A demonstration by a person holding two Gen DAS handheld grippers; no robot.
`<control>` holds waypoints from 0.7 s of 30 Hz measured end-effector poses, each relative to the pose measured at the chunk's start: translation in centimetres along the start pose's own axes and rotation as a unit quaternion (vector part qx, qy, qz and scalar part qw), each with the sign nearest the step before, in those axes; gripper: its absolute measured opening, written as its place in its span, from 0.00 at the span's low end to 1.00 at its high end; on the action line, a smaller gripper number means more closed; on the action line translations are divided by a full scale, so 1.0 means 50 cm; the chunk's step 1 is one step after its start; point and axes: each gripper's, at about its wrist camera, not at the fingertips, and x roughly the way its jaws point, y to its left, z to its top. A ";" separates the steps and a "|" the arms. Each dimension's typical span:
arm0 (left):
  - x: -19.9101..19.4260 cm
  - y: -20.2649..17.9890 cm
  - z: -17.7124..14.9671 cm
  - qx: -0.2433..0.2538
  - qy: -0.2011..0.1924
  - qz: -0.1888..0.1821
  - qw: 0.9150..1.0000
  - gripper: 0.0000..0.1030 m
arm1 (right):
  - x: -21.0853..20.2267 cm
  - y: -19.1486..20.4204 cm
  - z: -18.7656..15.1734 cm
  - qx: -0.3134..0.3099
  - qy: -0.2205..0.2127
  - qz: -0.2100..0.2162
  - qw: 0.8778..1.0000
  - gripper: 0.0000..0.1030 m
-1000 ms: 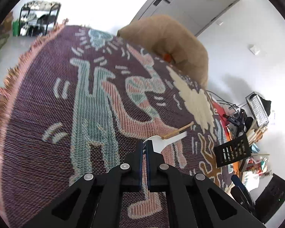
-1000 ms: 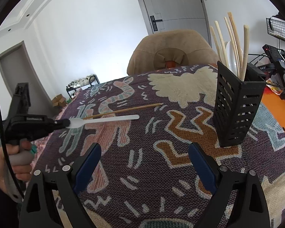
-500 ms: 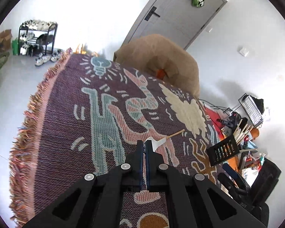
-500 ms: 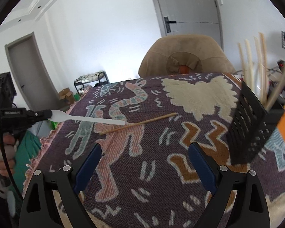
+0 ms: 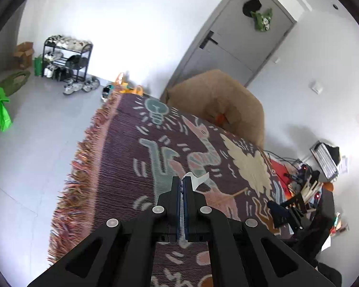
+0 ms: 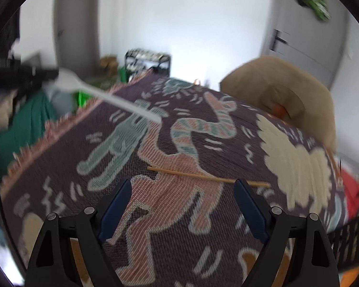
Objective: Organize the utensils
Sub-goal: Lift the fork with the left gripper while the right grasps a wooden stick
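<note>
The left gripper [image 5: 182, 186] has its jaws pressed together on the bowl end of a white plastic spoon [image 6: 107, 96], which hangs in the air above the far left part of the rug-covered surface [image 6: 59, 167], handle slanting down toward the cloth. The spoon looks light, thin and a little springy. Pinched at the bowl it can swivel, so a hold nearer the neck would likely be steadier; the plastic is smooth and may slip under a loose pinch.

The right gripper [image 6: 182, 205] hovers over the chopstick [image 6: 208, 178], which lies flat on the rug, running left to right. Its jaws stand wide apart and have just been closing a little; the stick lies just beyond the tips, untouched, with nothing clamped. The stick looks stiff, slender and very light, and it lies flush in the weave, so it will probably roll or skate. A pinch across its middle, with the tips pressed into the soft cloth, seems safest.

Count: one spoon, one loose chopstick. The black slotted holder [image 5: 296, 202] stands at the far right edge with several sticks in it, too small to count.
</note>
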 end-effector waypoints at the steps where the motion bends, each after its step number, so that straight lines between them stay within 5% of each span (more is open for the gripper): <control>1: -0.003 0.010 0.001 -0.005 -0.002 0.001 1.000 0.01 | 0.012 0.009 0.005 -0.017 0.007 -0.003 1.000 0.76; 6: -0.017 0.050 0.004 -0.025 -0.011 0.008 1.000 0.01 | 0.074 0.047 0.024 -0.092 0.045 -0.024 0.994 0.64; 19: -0.042 0.111 0.002 -0.043 -0.018 0.015 0.999 0.01 | 0.145 0.122 0.042 -0.229 0.078 -0.076 0.967 0.62; 20: -0.043 0.114 0.003 -0.044 -0.019 0.014 0.999 0.01 | 0.145 0.122 0.043 -0.228 0.077 -0.075 0.968 0.60; 21: -0.044 0.115 0.002 -0.044 -0.019 0.014 0.999 0.01 | 0.147 0.122 0.044 -0.226 0.078 -0.071 0.968 0.47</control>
